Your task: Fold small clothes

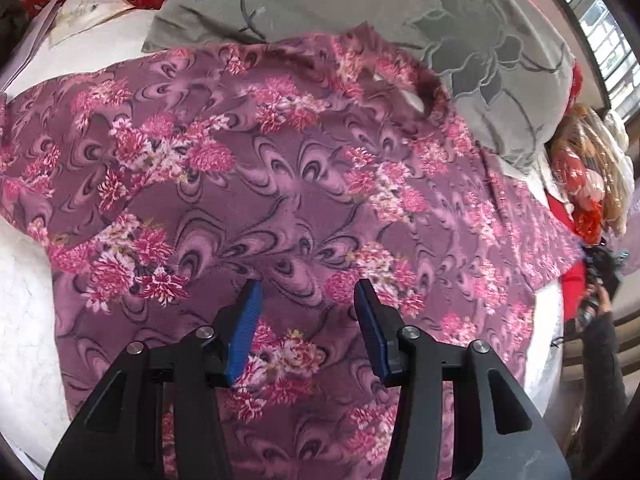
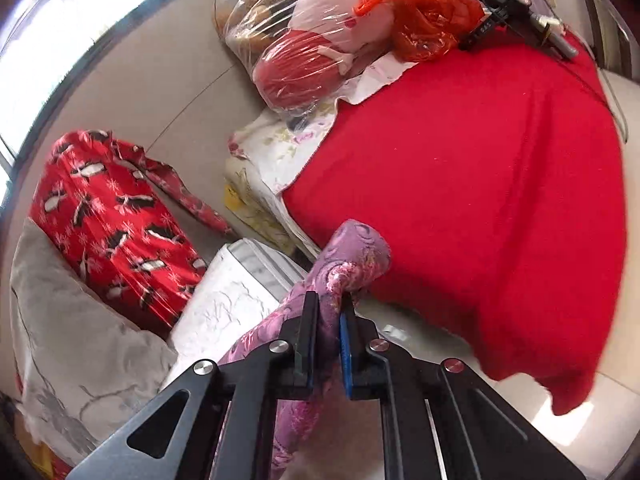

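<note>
The purple floral top point(image 1: 280, 200) lies spread over the white surface point(image 1: 28, 300), filling the middle of the left wrist view, its neckline toward the upper right of the frame beside a grey cushion point(image 1: 480, 40). The left gripper point(image 1: 308, 292) hovers over the lower middle of the cloth, its blue pads point(image 1: 244, 332) spread apart with nothing between them.

In the right wrist view the right gripper point(image 2: 328, 312) is pinched on a bunched end of the top point(image 2: 352, 256), which juts past the jaws at lower centre, with a red cloth point(image 2: 480, 200) behind it.

The grip looks like a thick roll, not a clean edge, so I'd judge the fold may come out lumpy or crooked. With the left jaws holding nothing down, pulling that end could drag the whole top across the surface. The fabric might also slip from the pinch mid-swing, or catch the red cloth close by.
</note>
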